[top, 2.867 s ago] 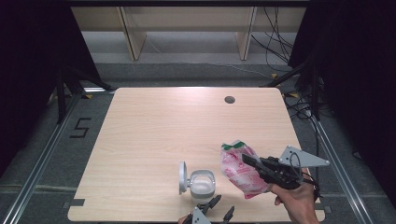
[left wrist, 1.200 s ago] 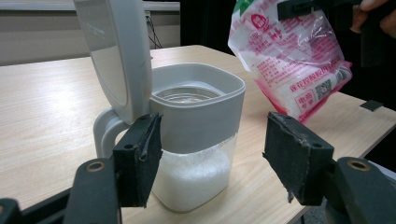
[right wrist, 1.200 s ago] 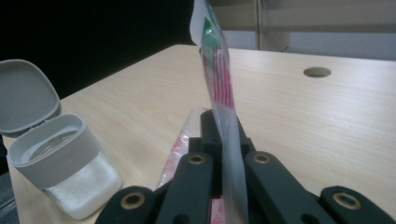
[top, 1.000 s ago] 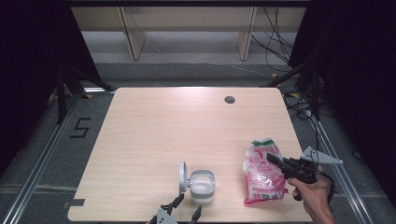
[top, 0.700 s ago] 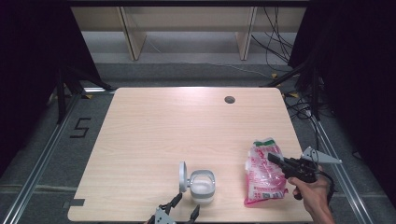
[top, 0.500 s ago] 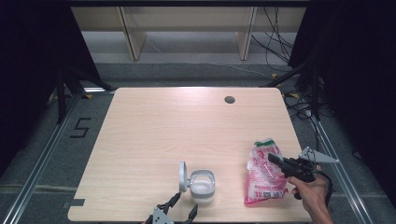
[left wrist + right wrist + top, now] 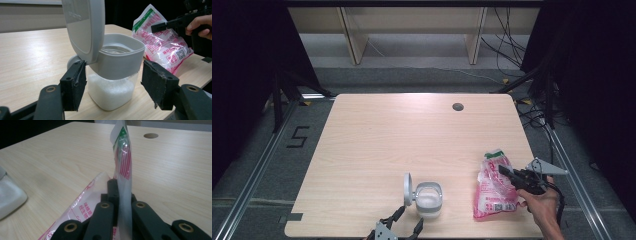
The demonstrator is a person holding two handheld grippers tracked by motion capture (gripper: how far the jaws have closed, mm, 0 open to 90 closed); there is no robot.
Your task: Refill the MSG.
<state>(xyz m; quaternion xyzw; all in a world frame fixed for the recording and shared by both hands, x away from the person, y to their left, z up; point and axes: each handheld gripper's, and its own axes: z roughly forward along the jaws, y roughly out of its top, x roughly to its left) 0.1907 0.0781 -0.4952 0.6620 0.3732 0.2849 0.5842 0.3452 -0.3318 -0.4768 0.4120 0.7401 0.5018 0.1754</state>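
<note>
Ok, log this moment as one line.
left gripper: open, straddling container | lid: open | right gripper: shut on pink bag | table

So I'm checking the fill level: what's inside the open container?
White granules fill the lower part of the container, seen through its clear wall. The grey collar hides the level just beneath it; the lid stands open.
</note>
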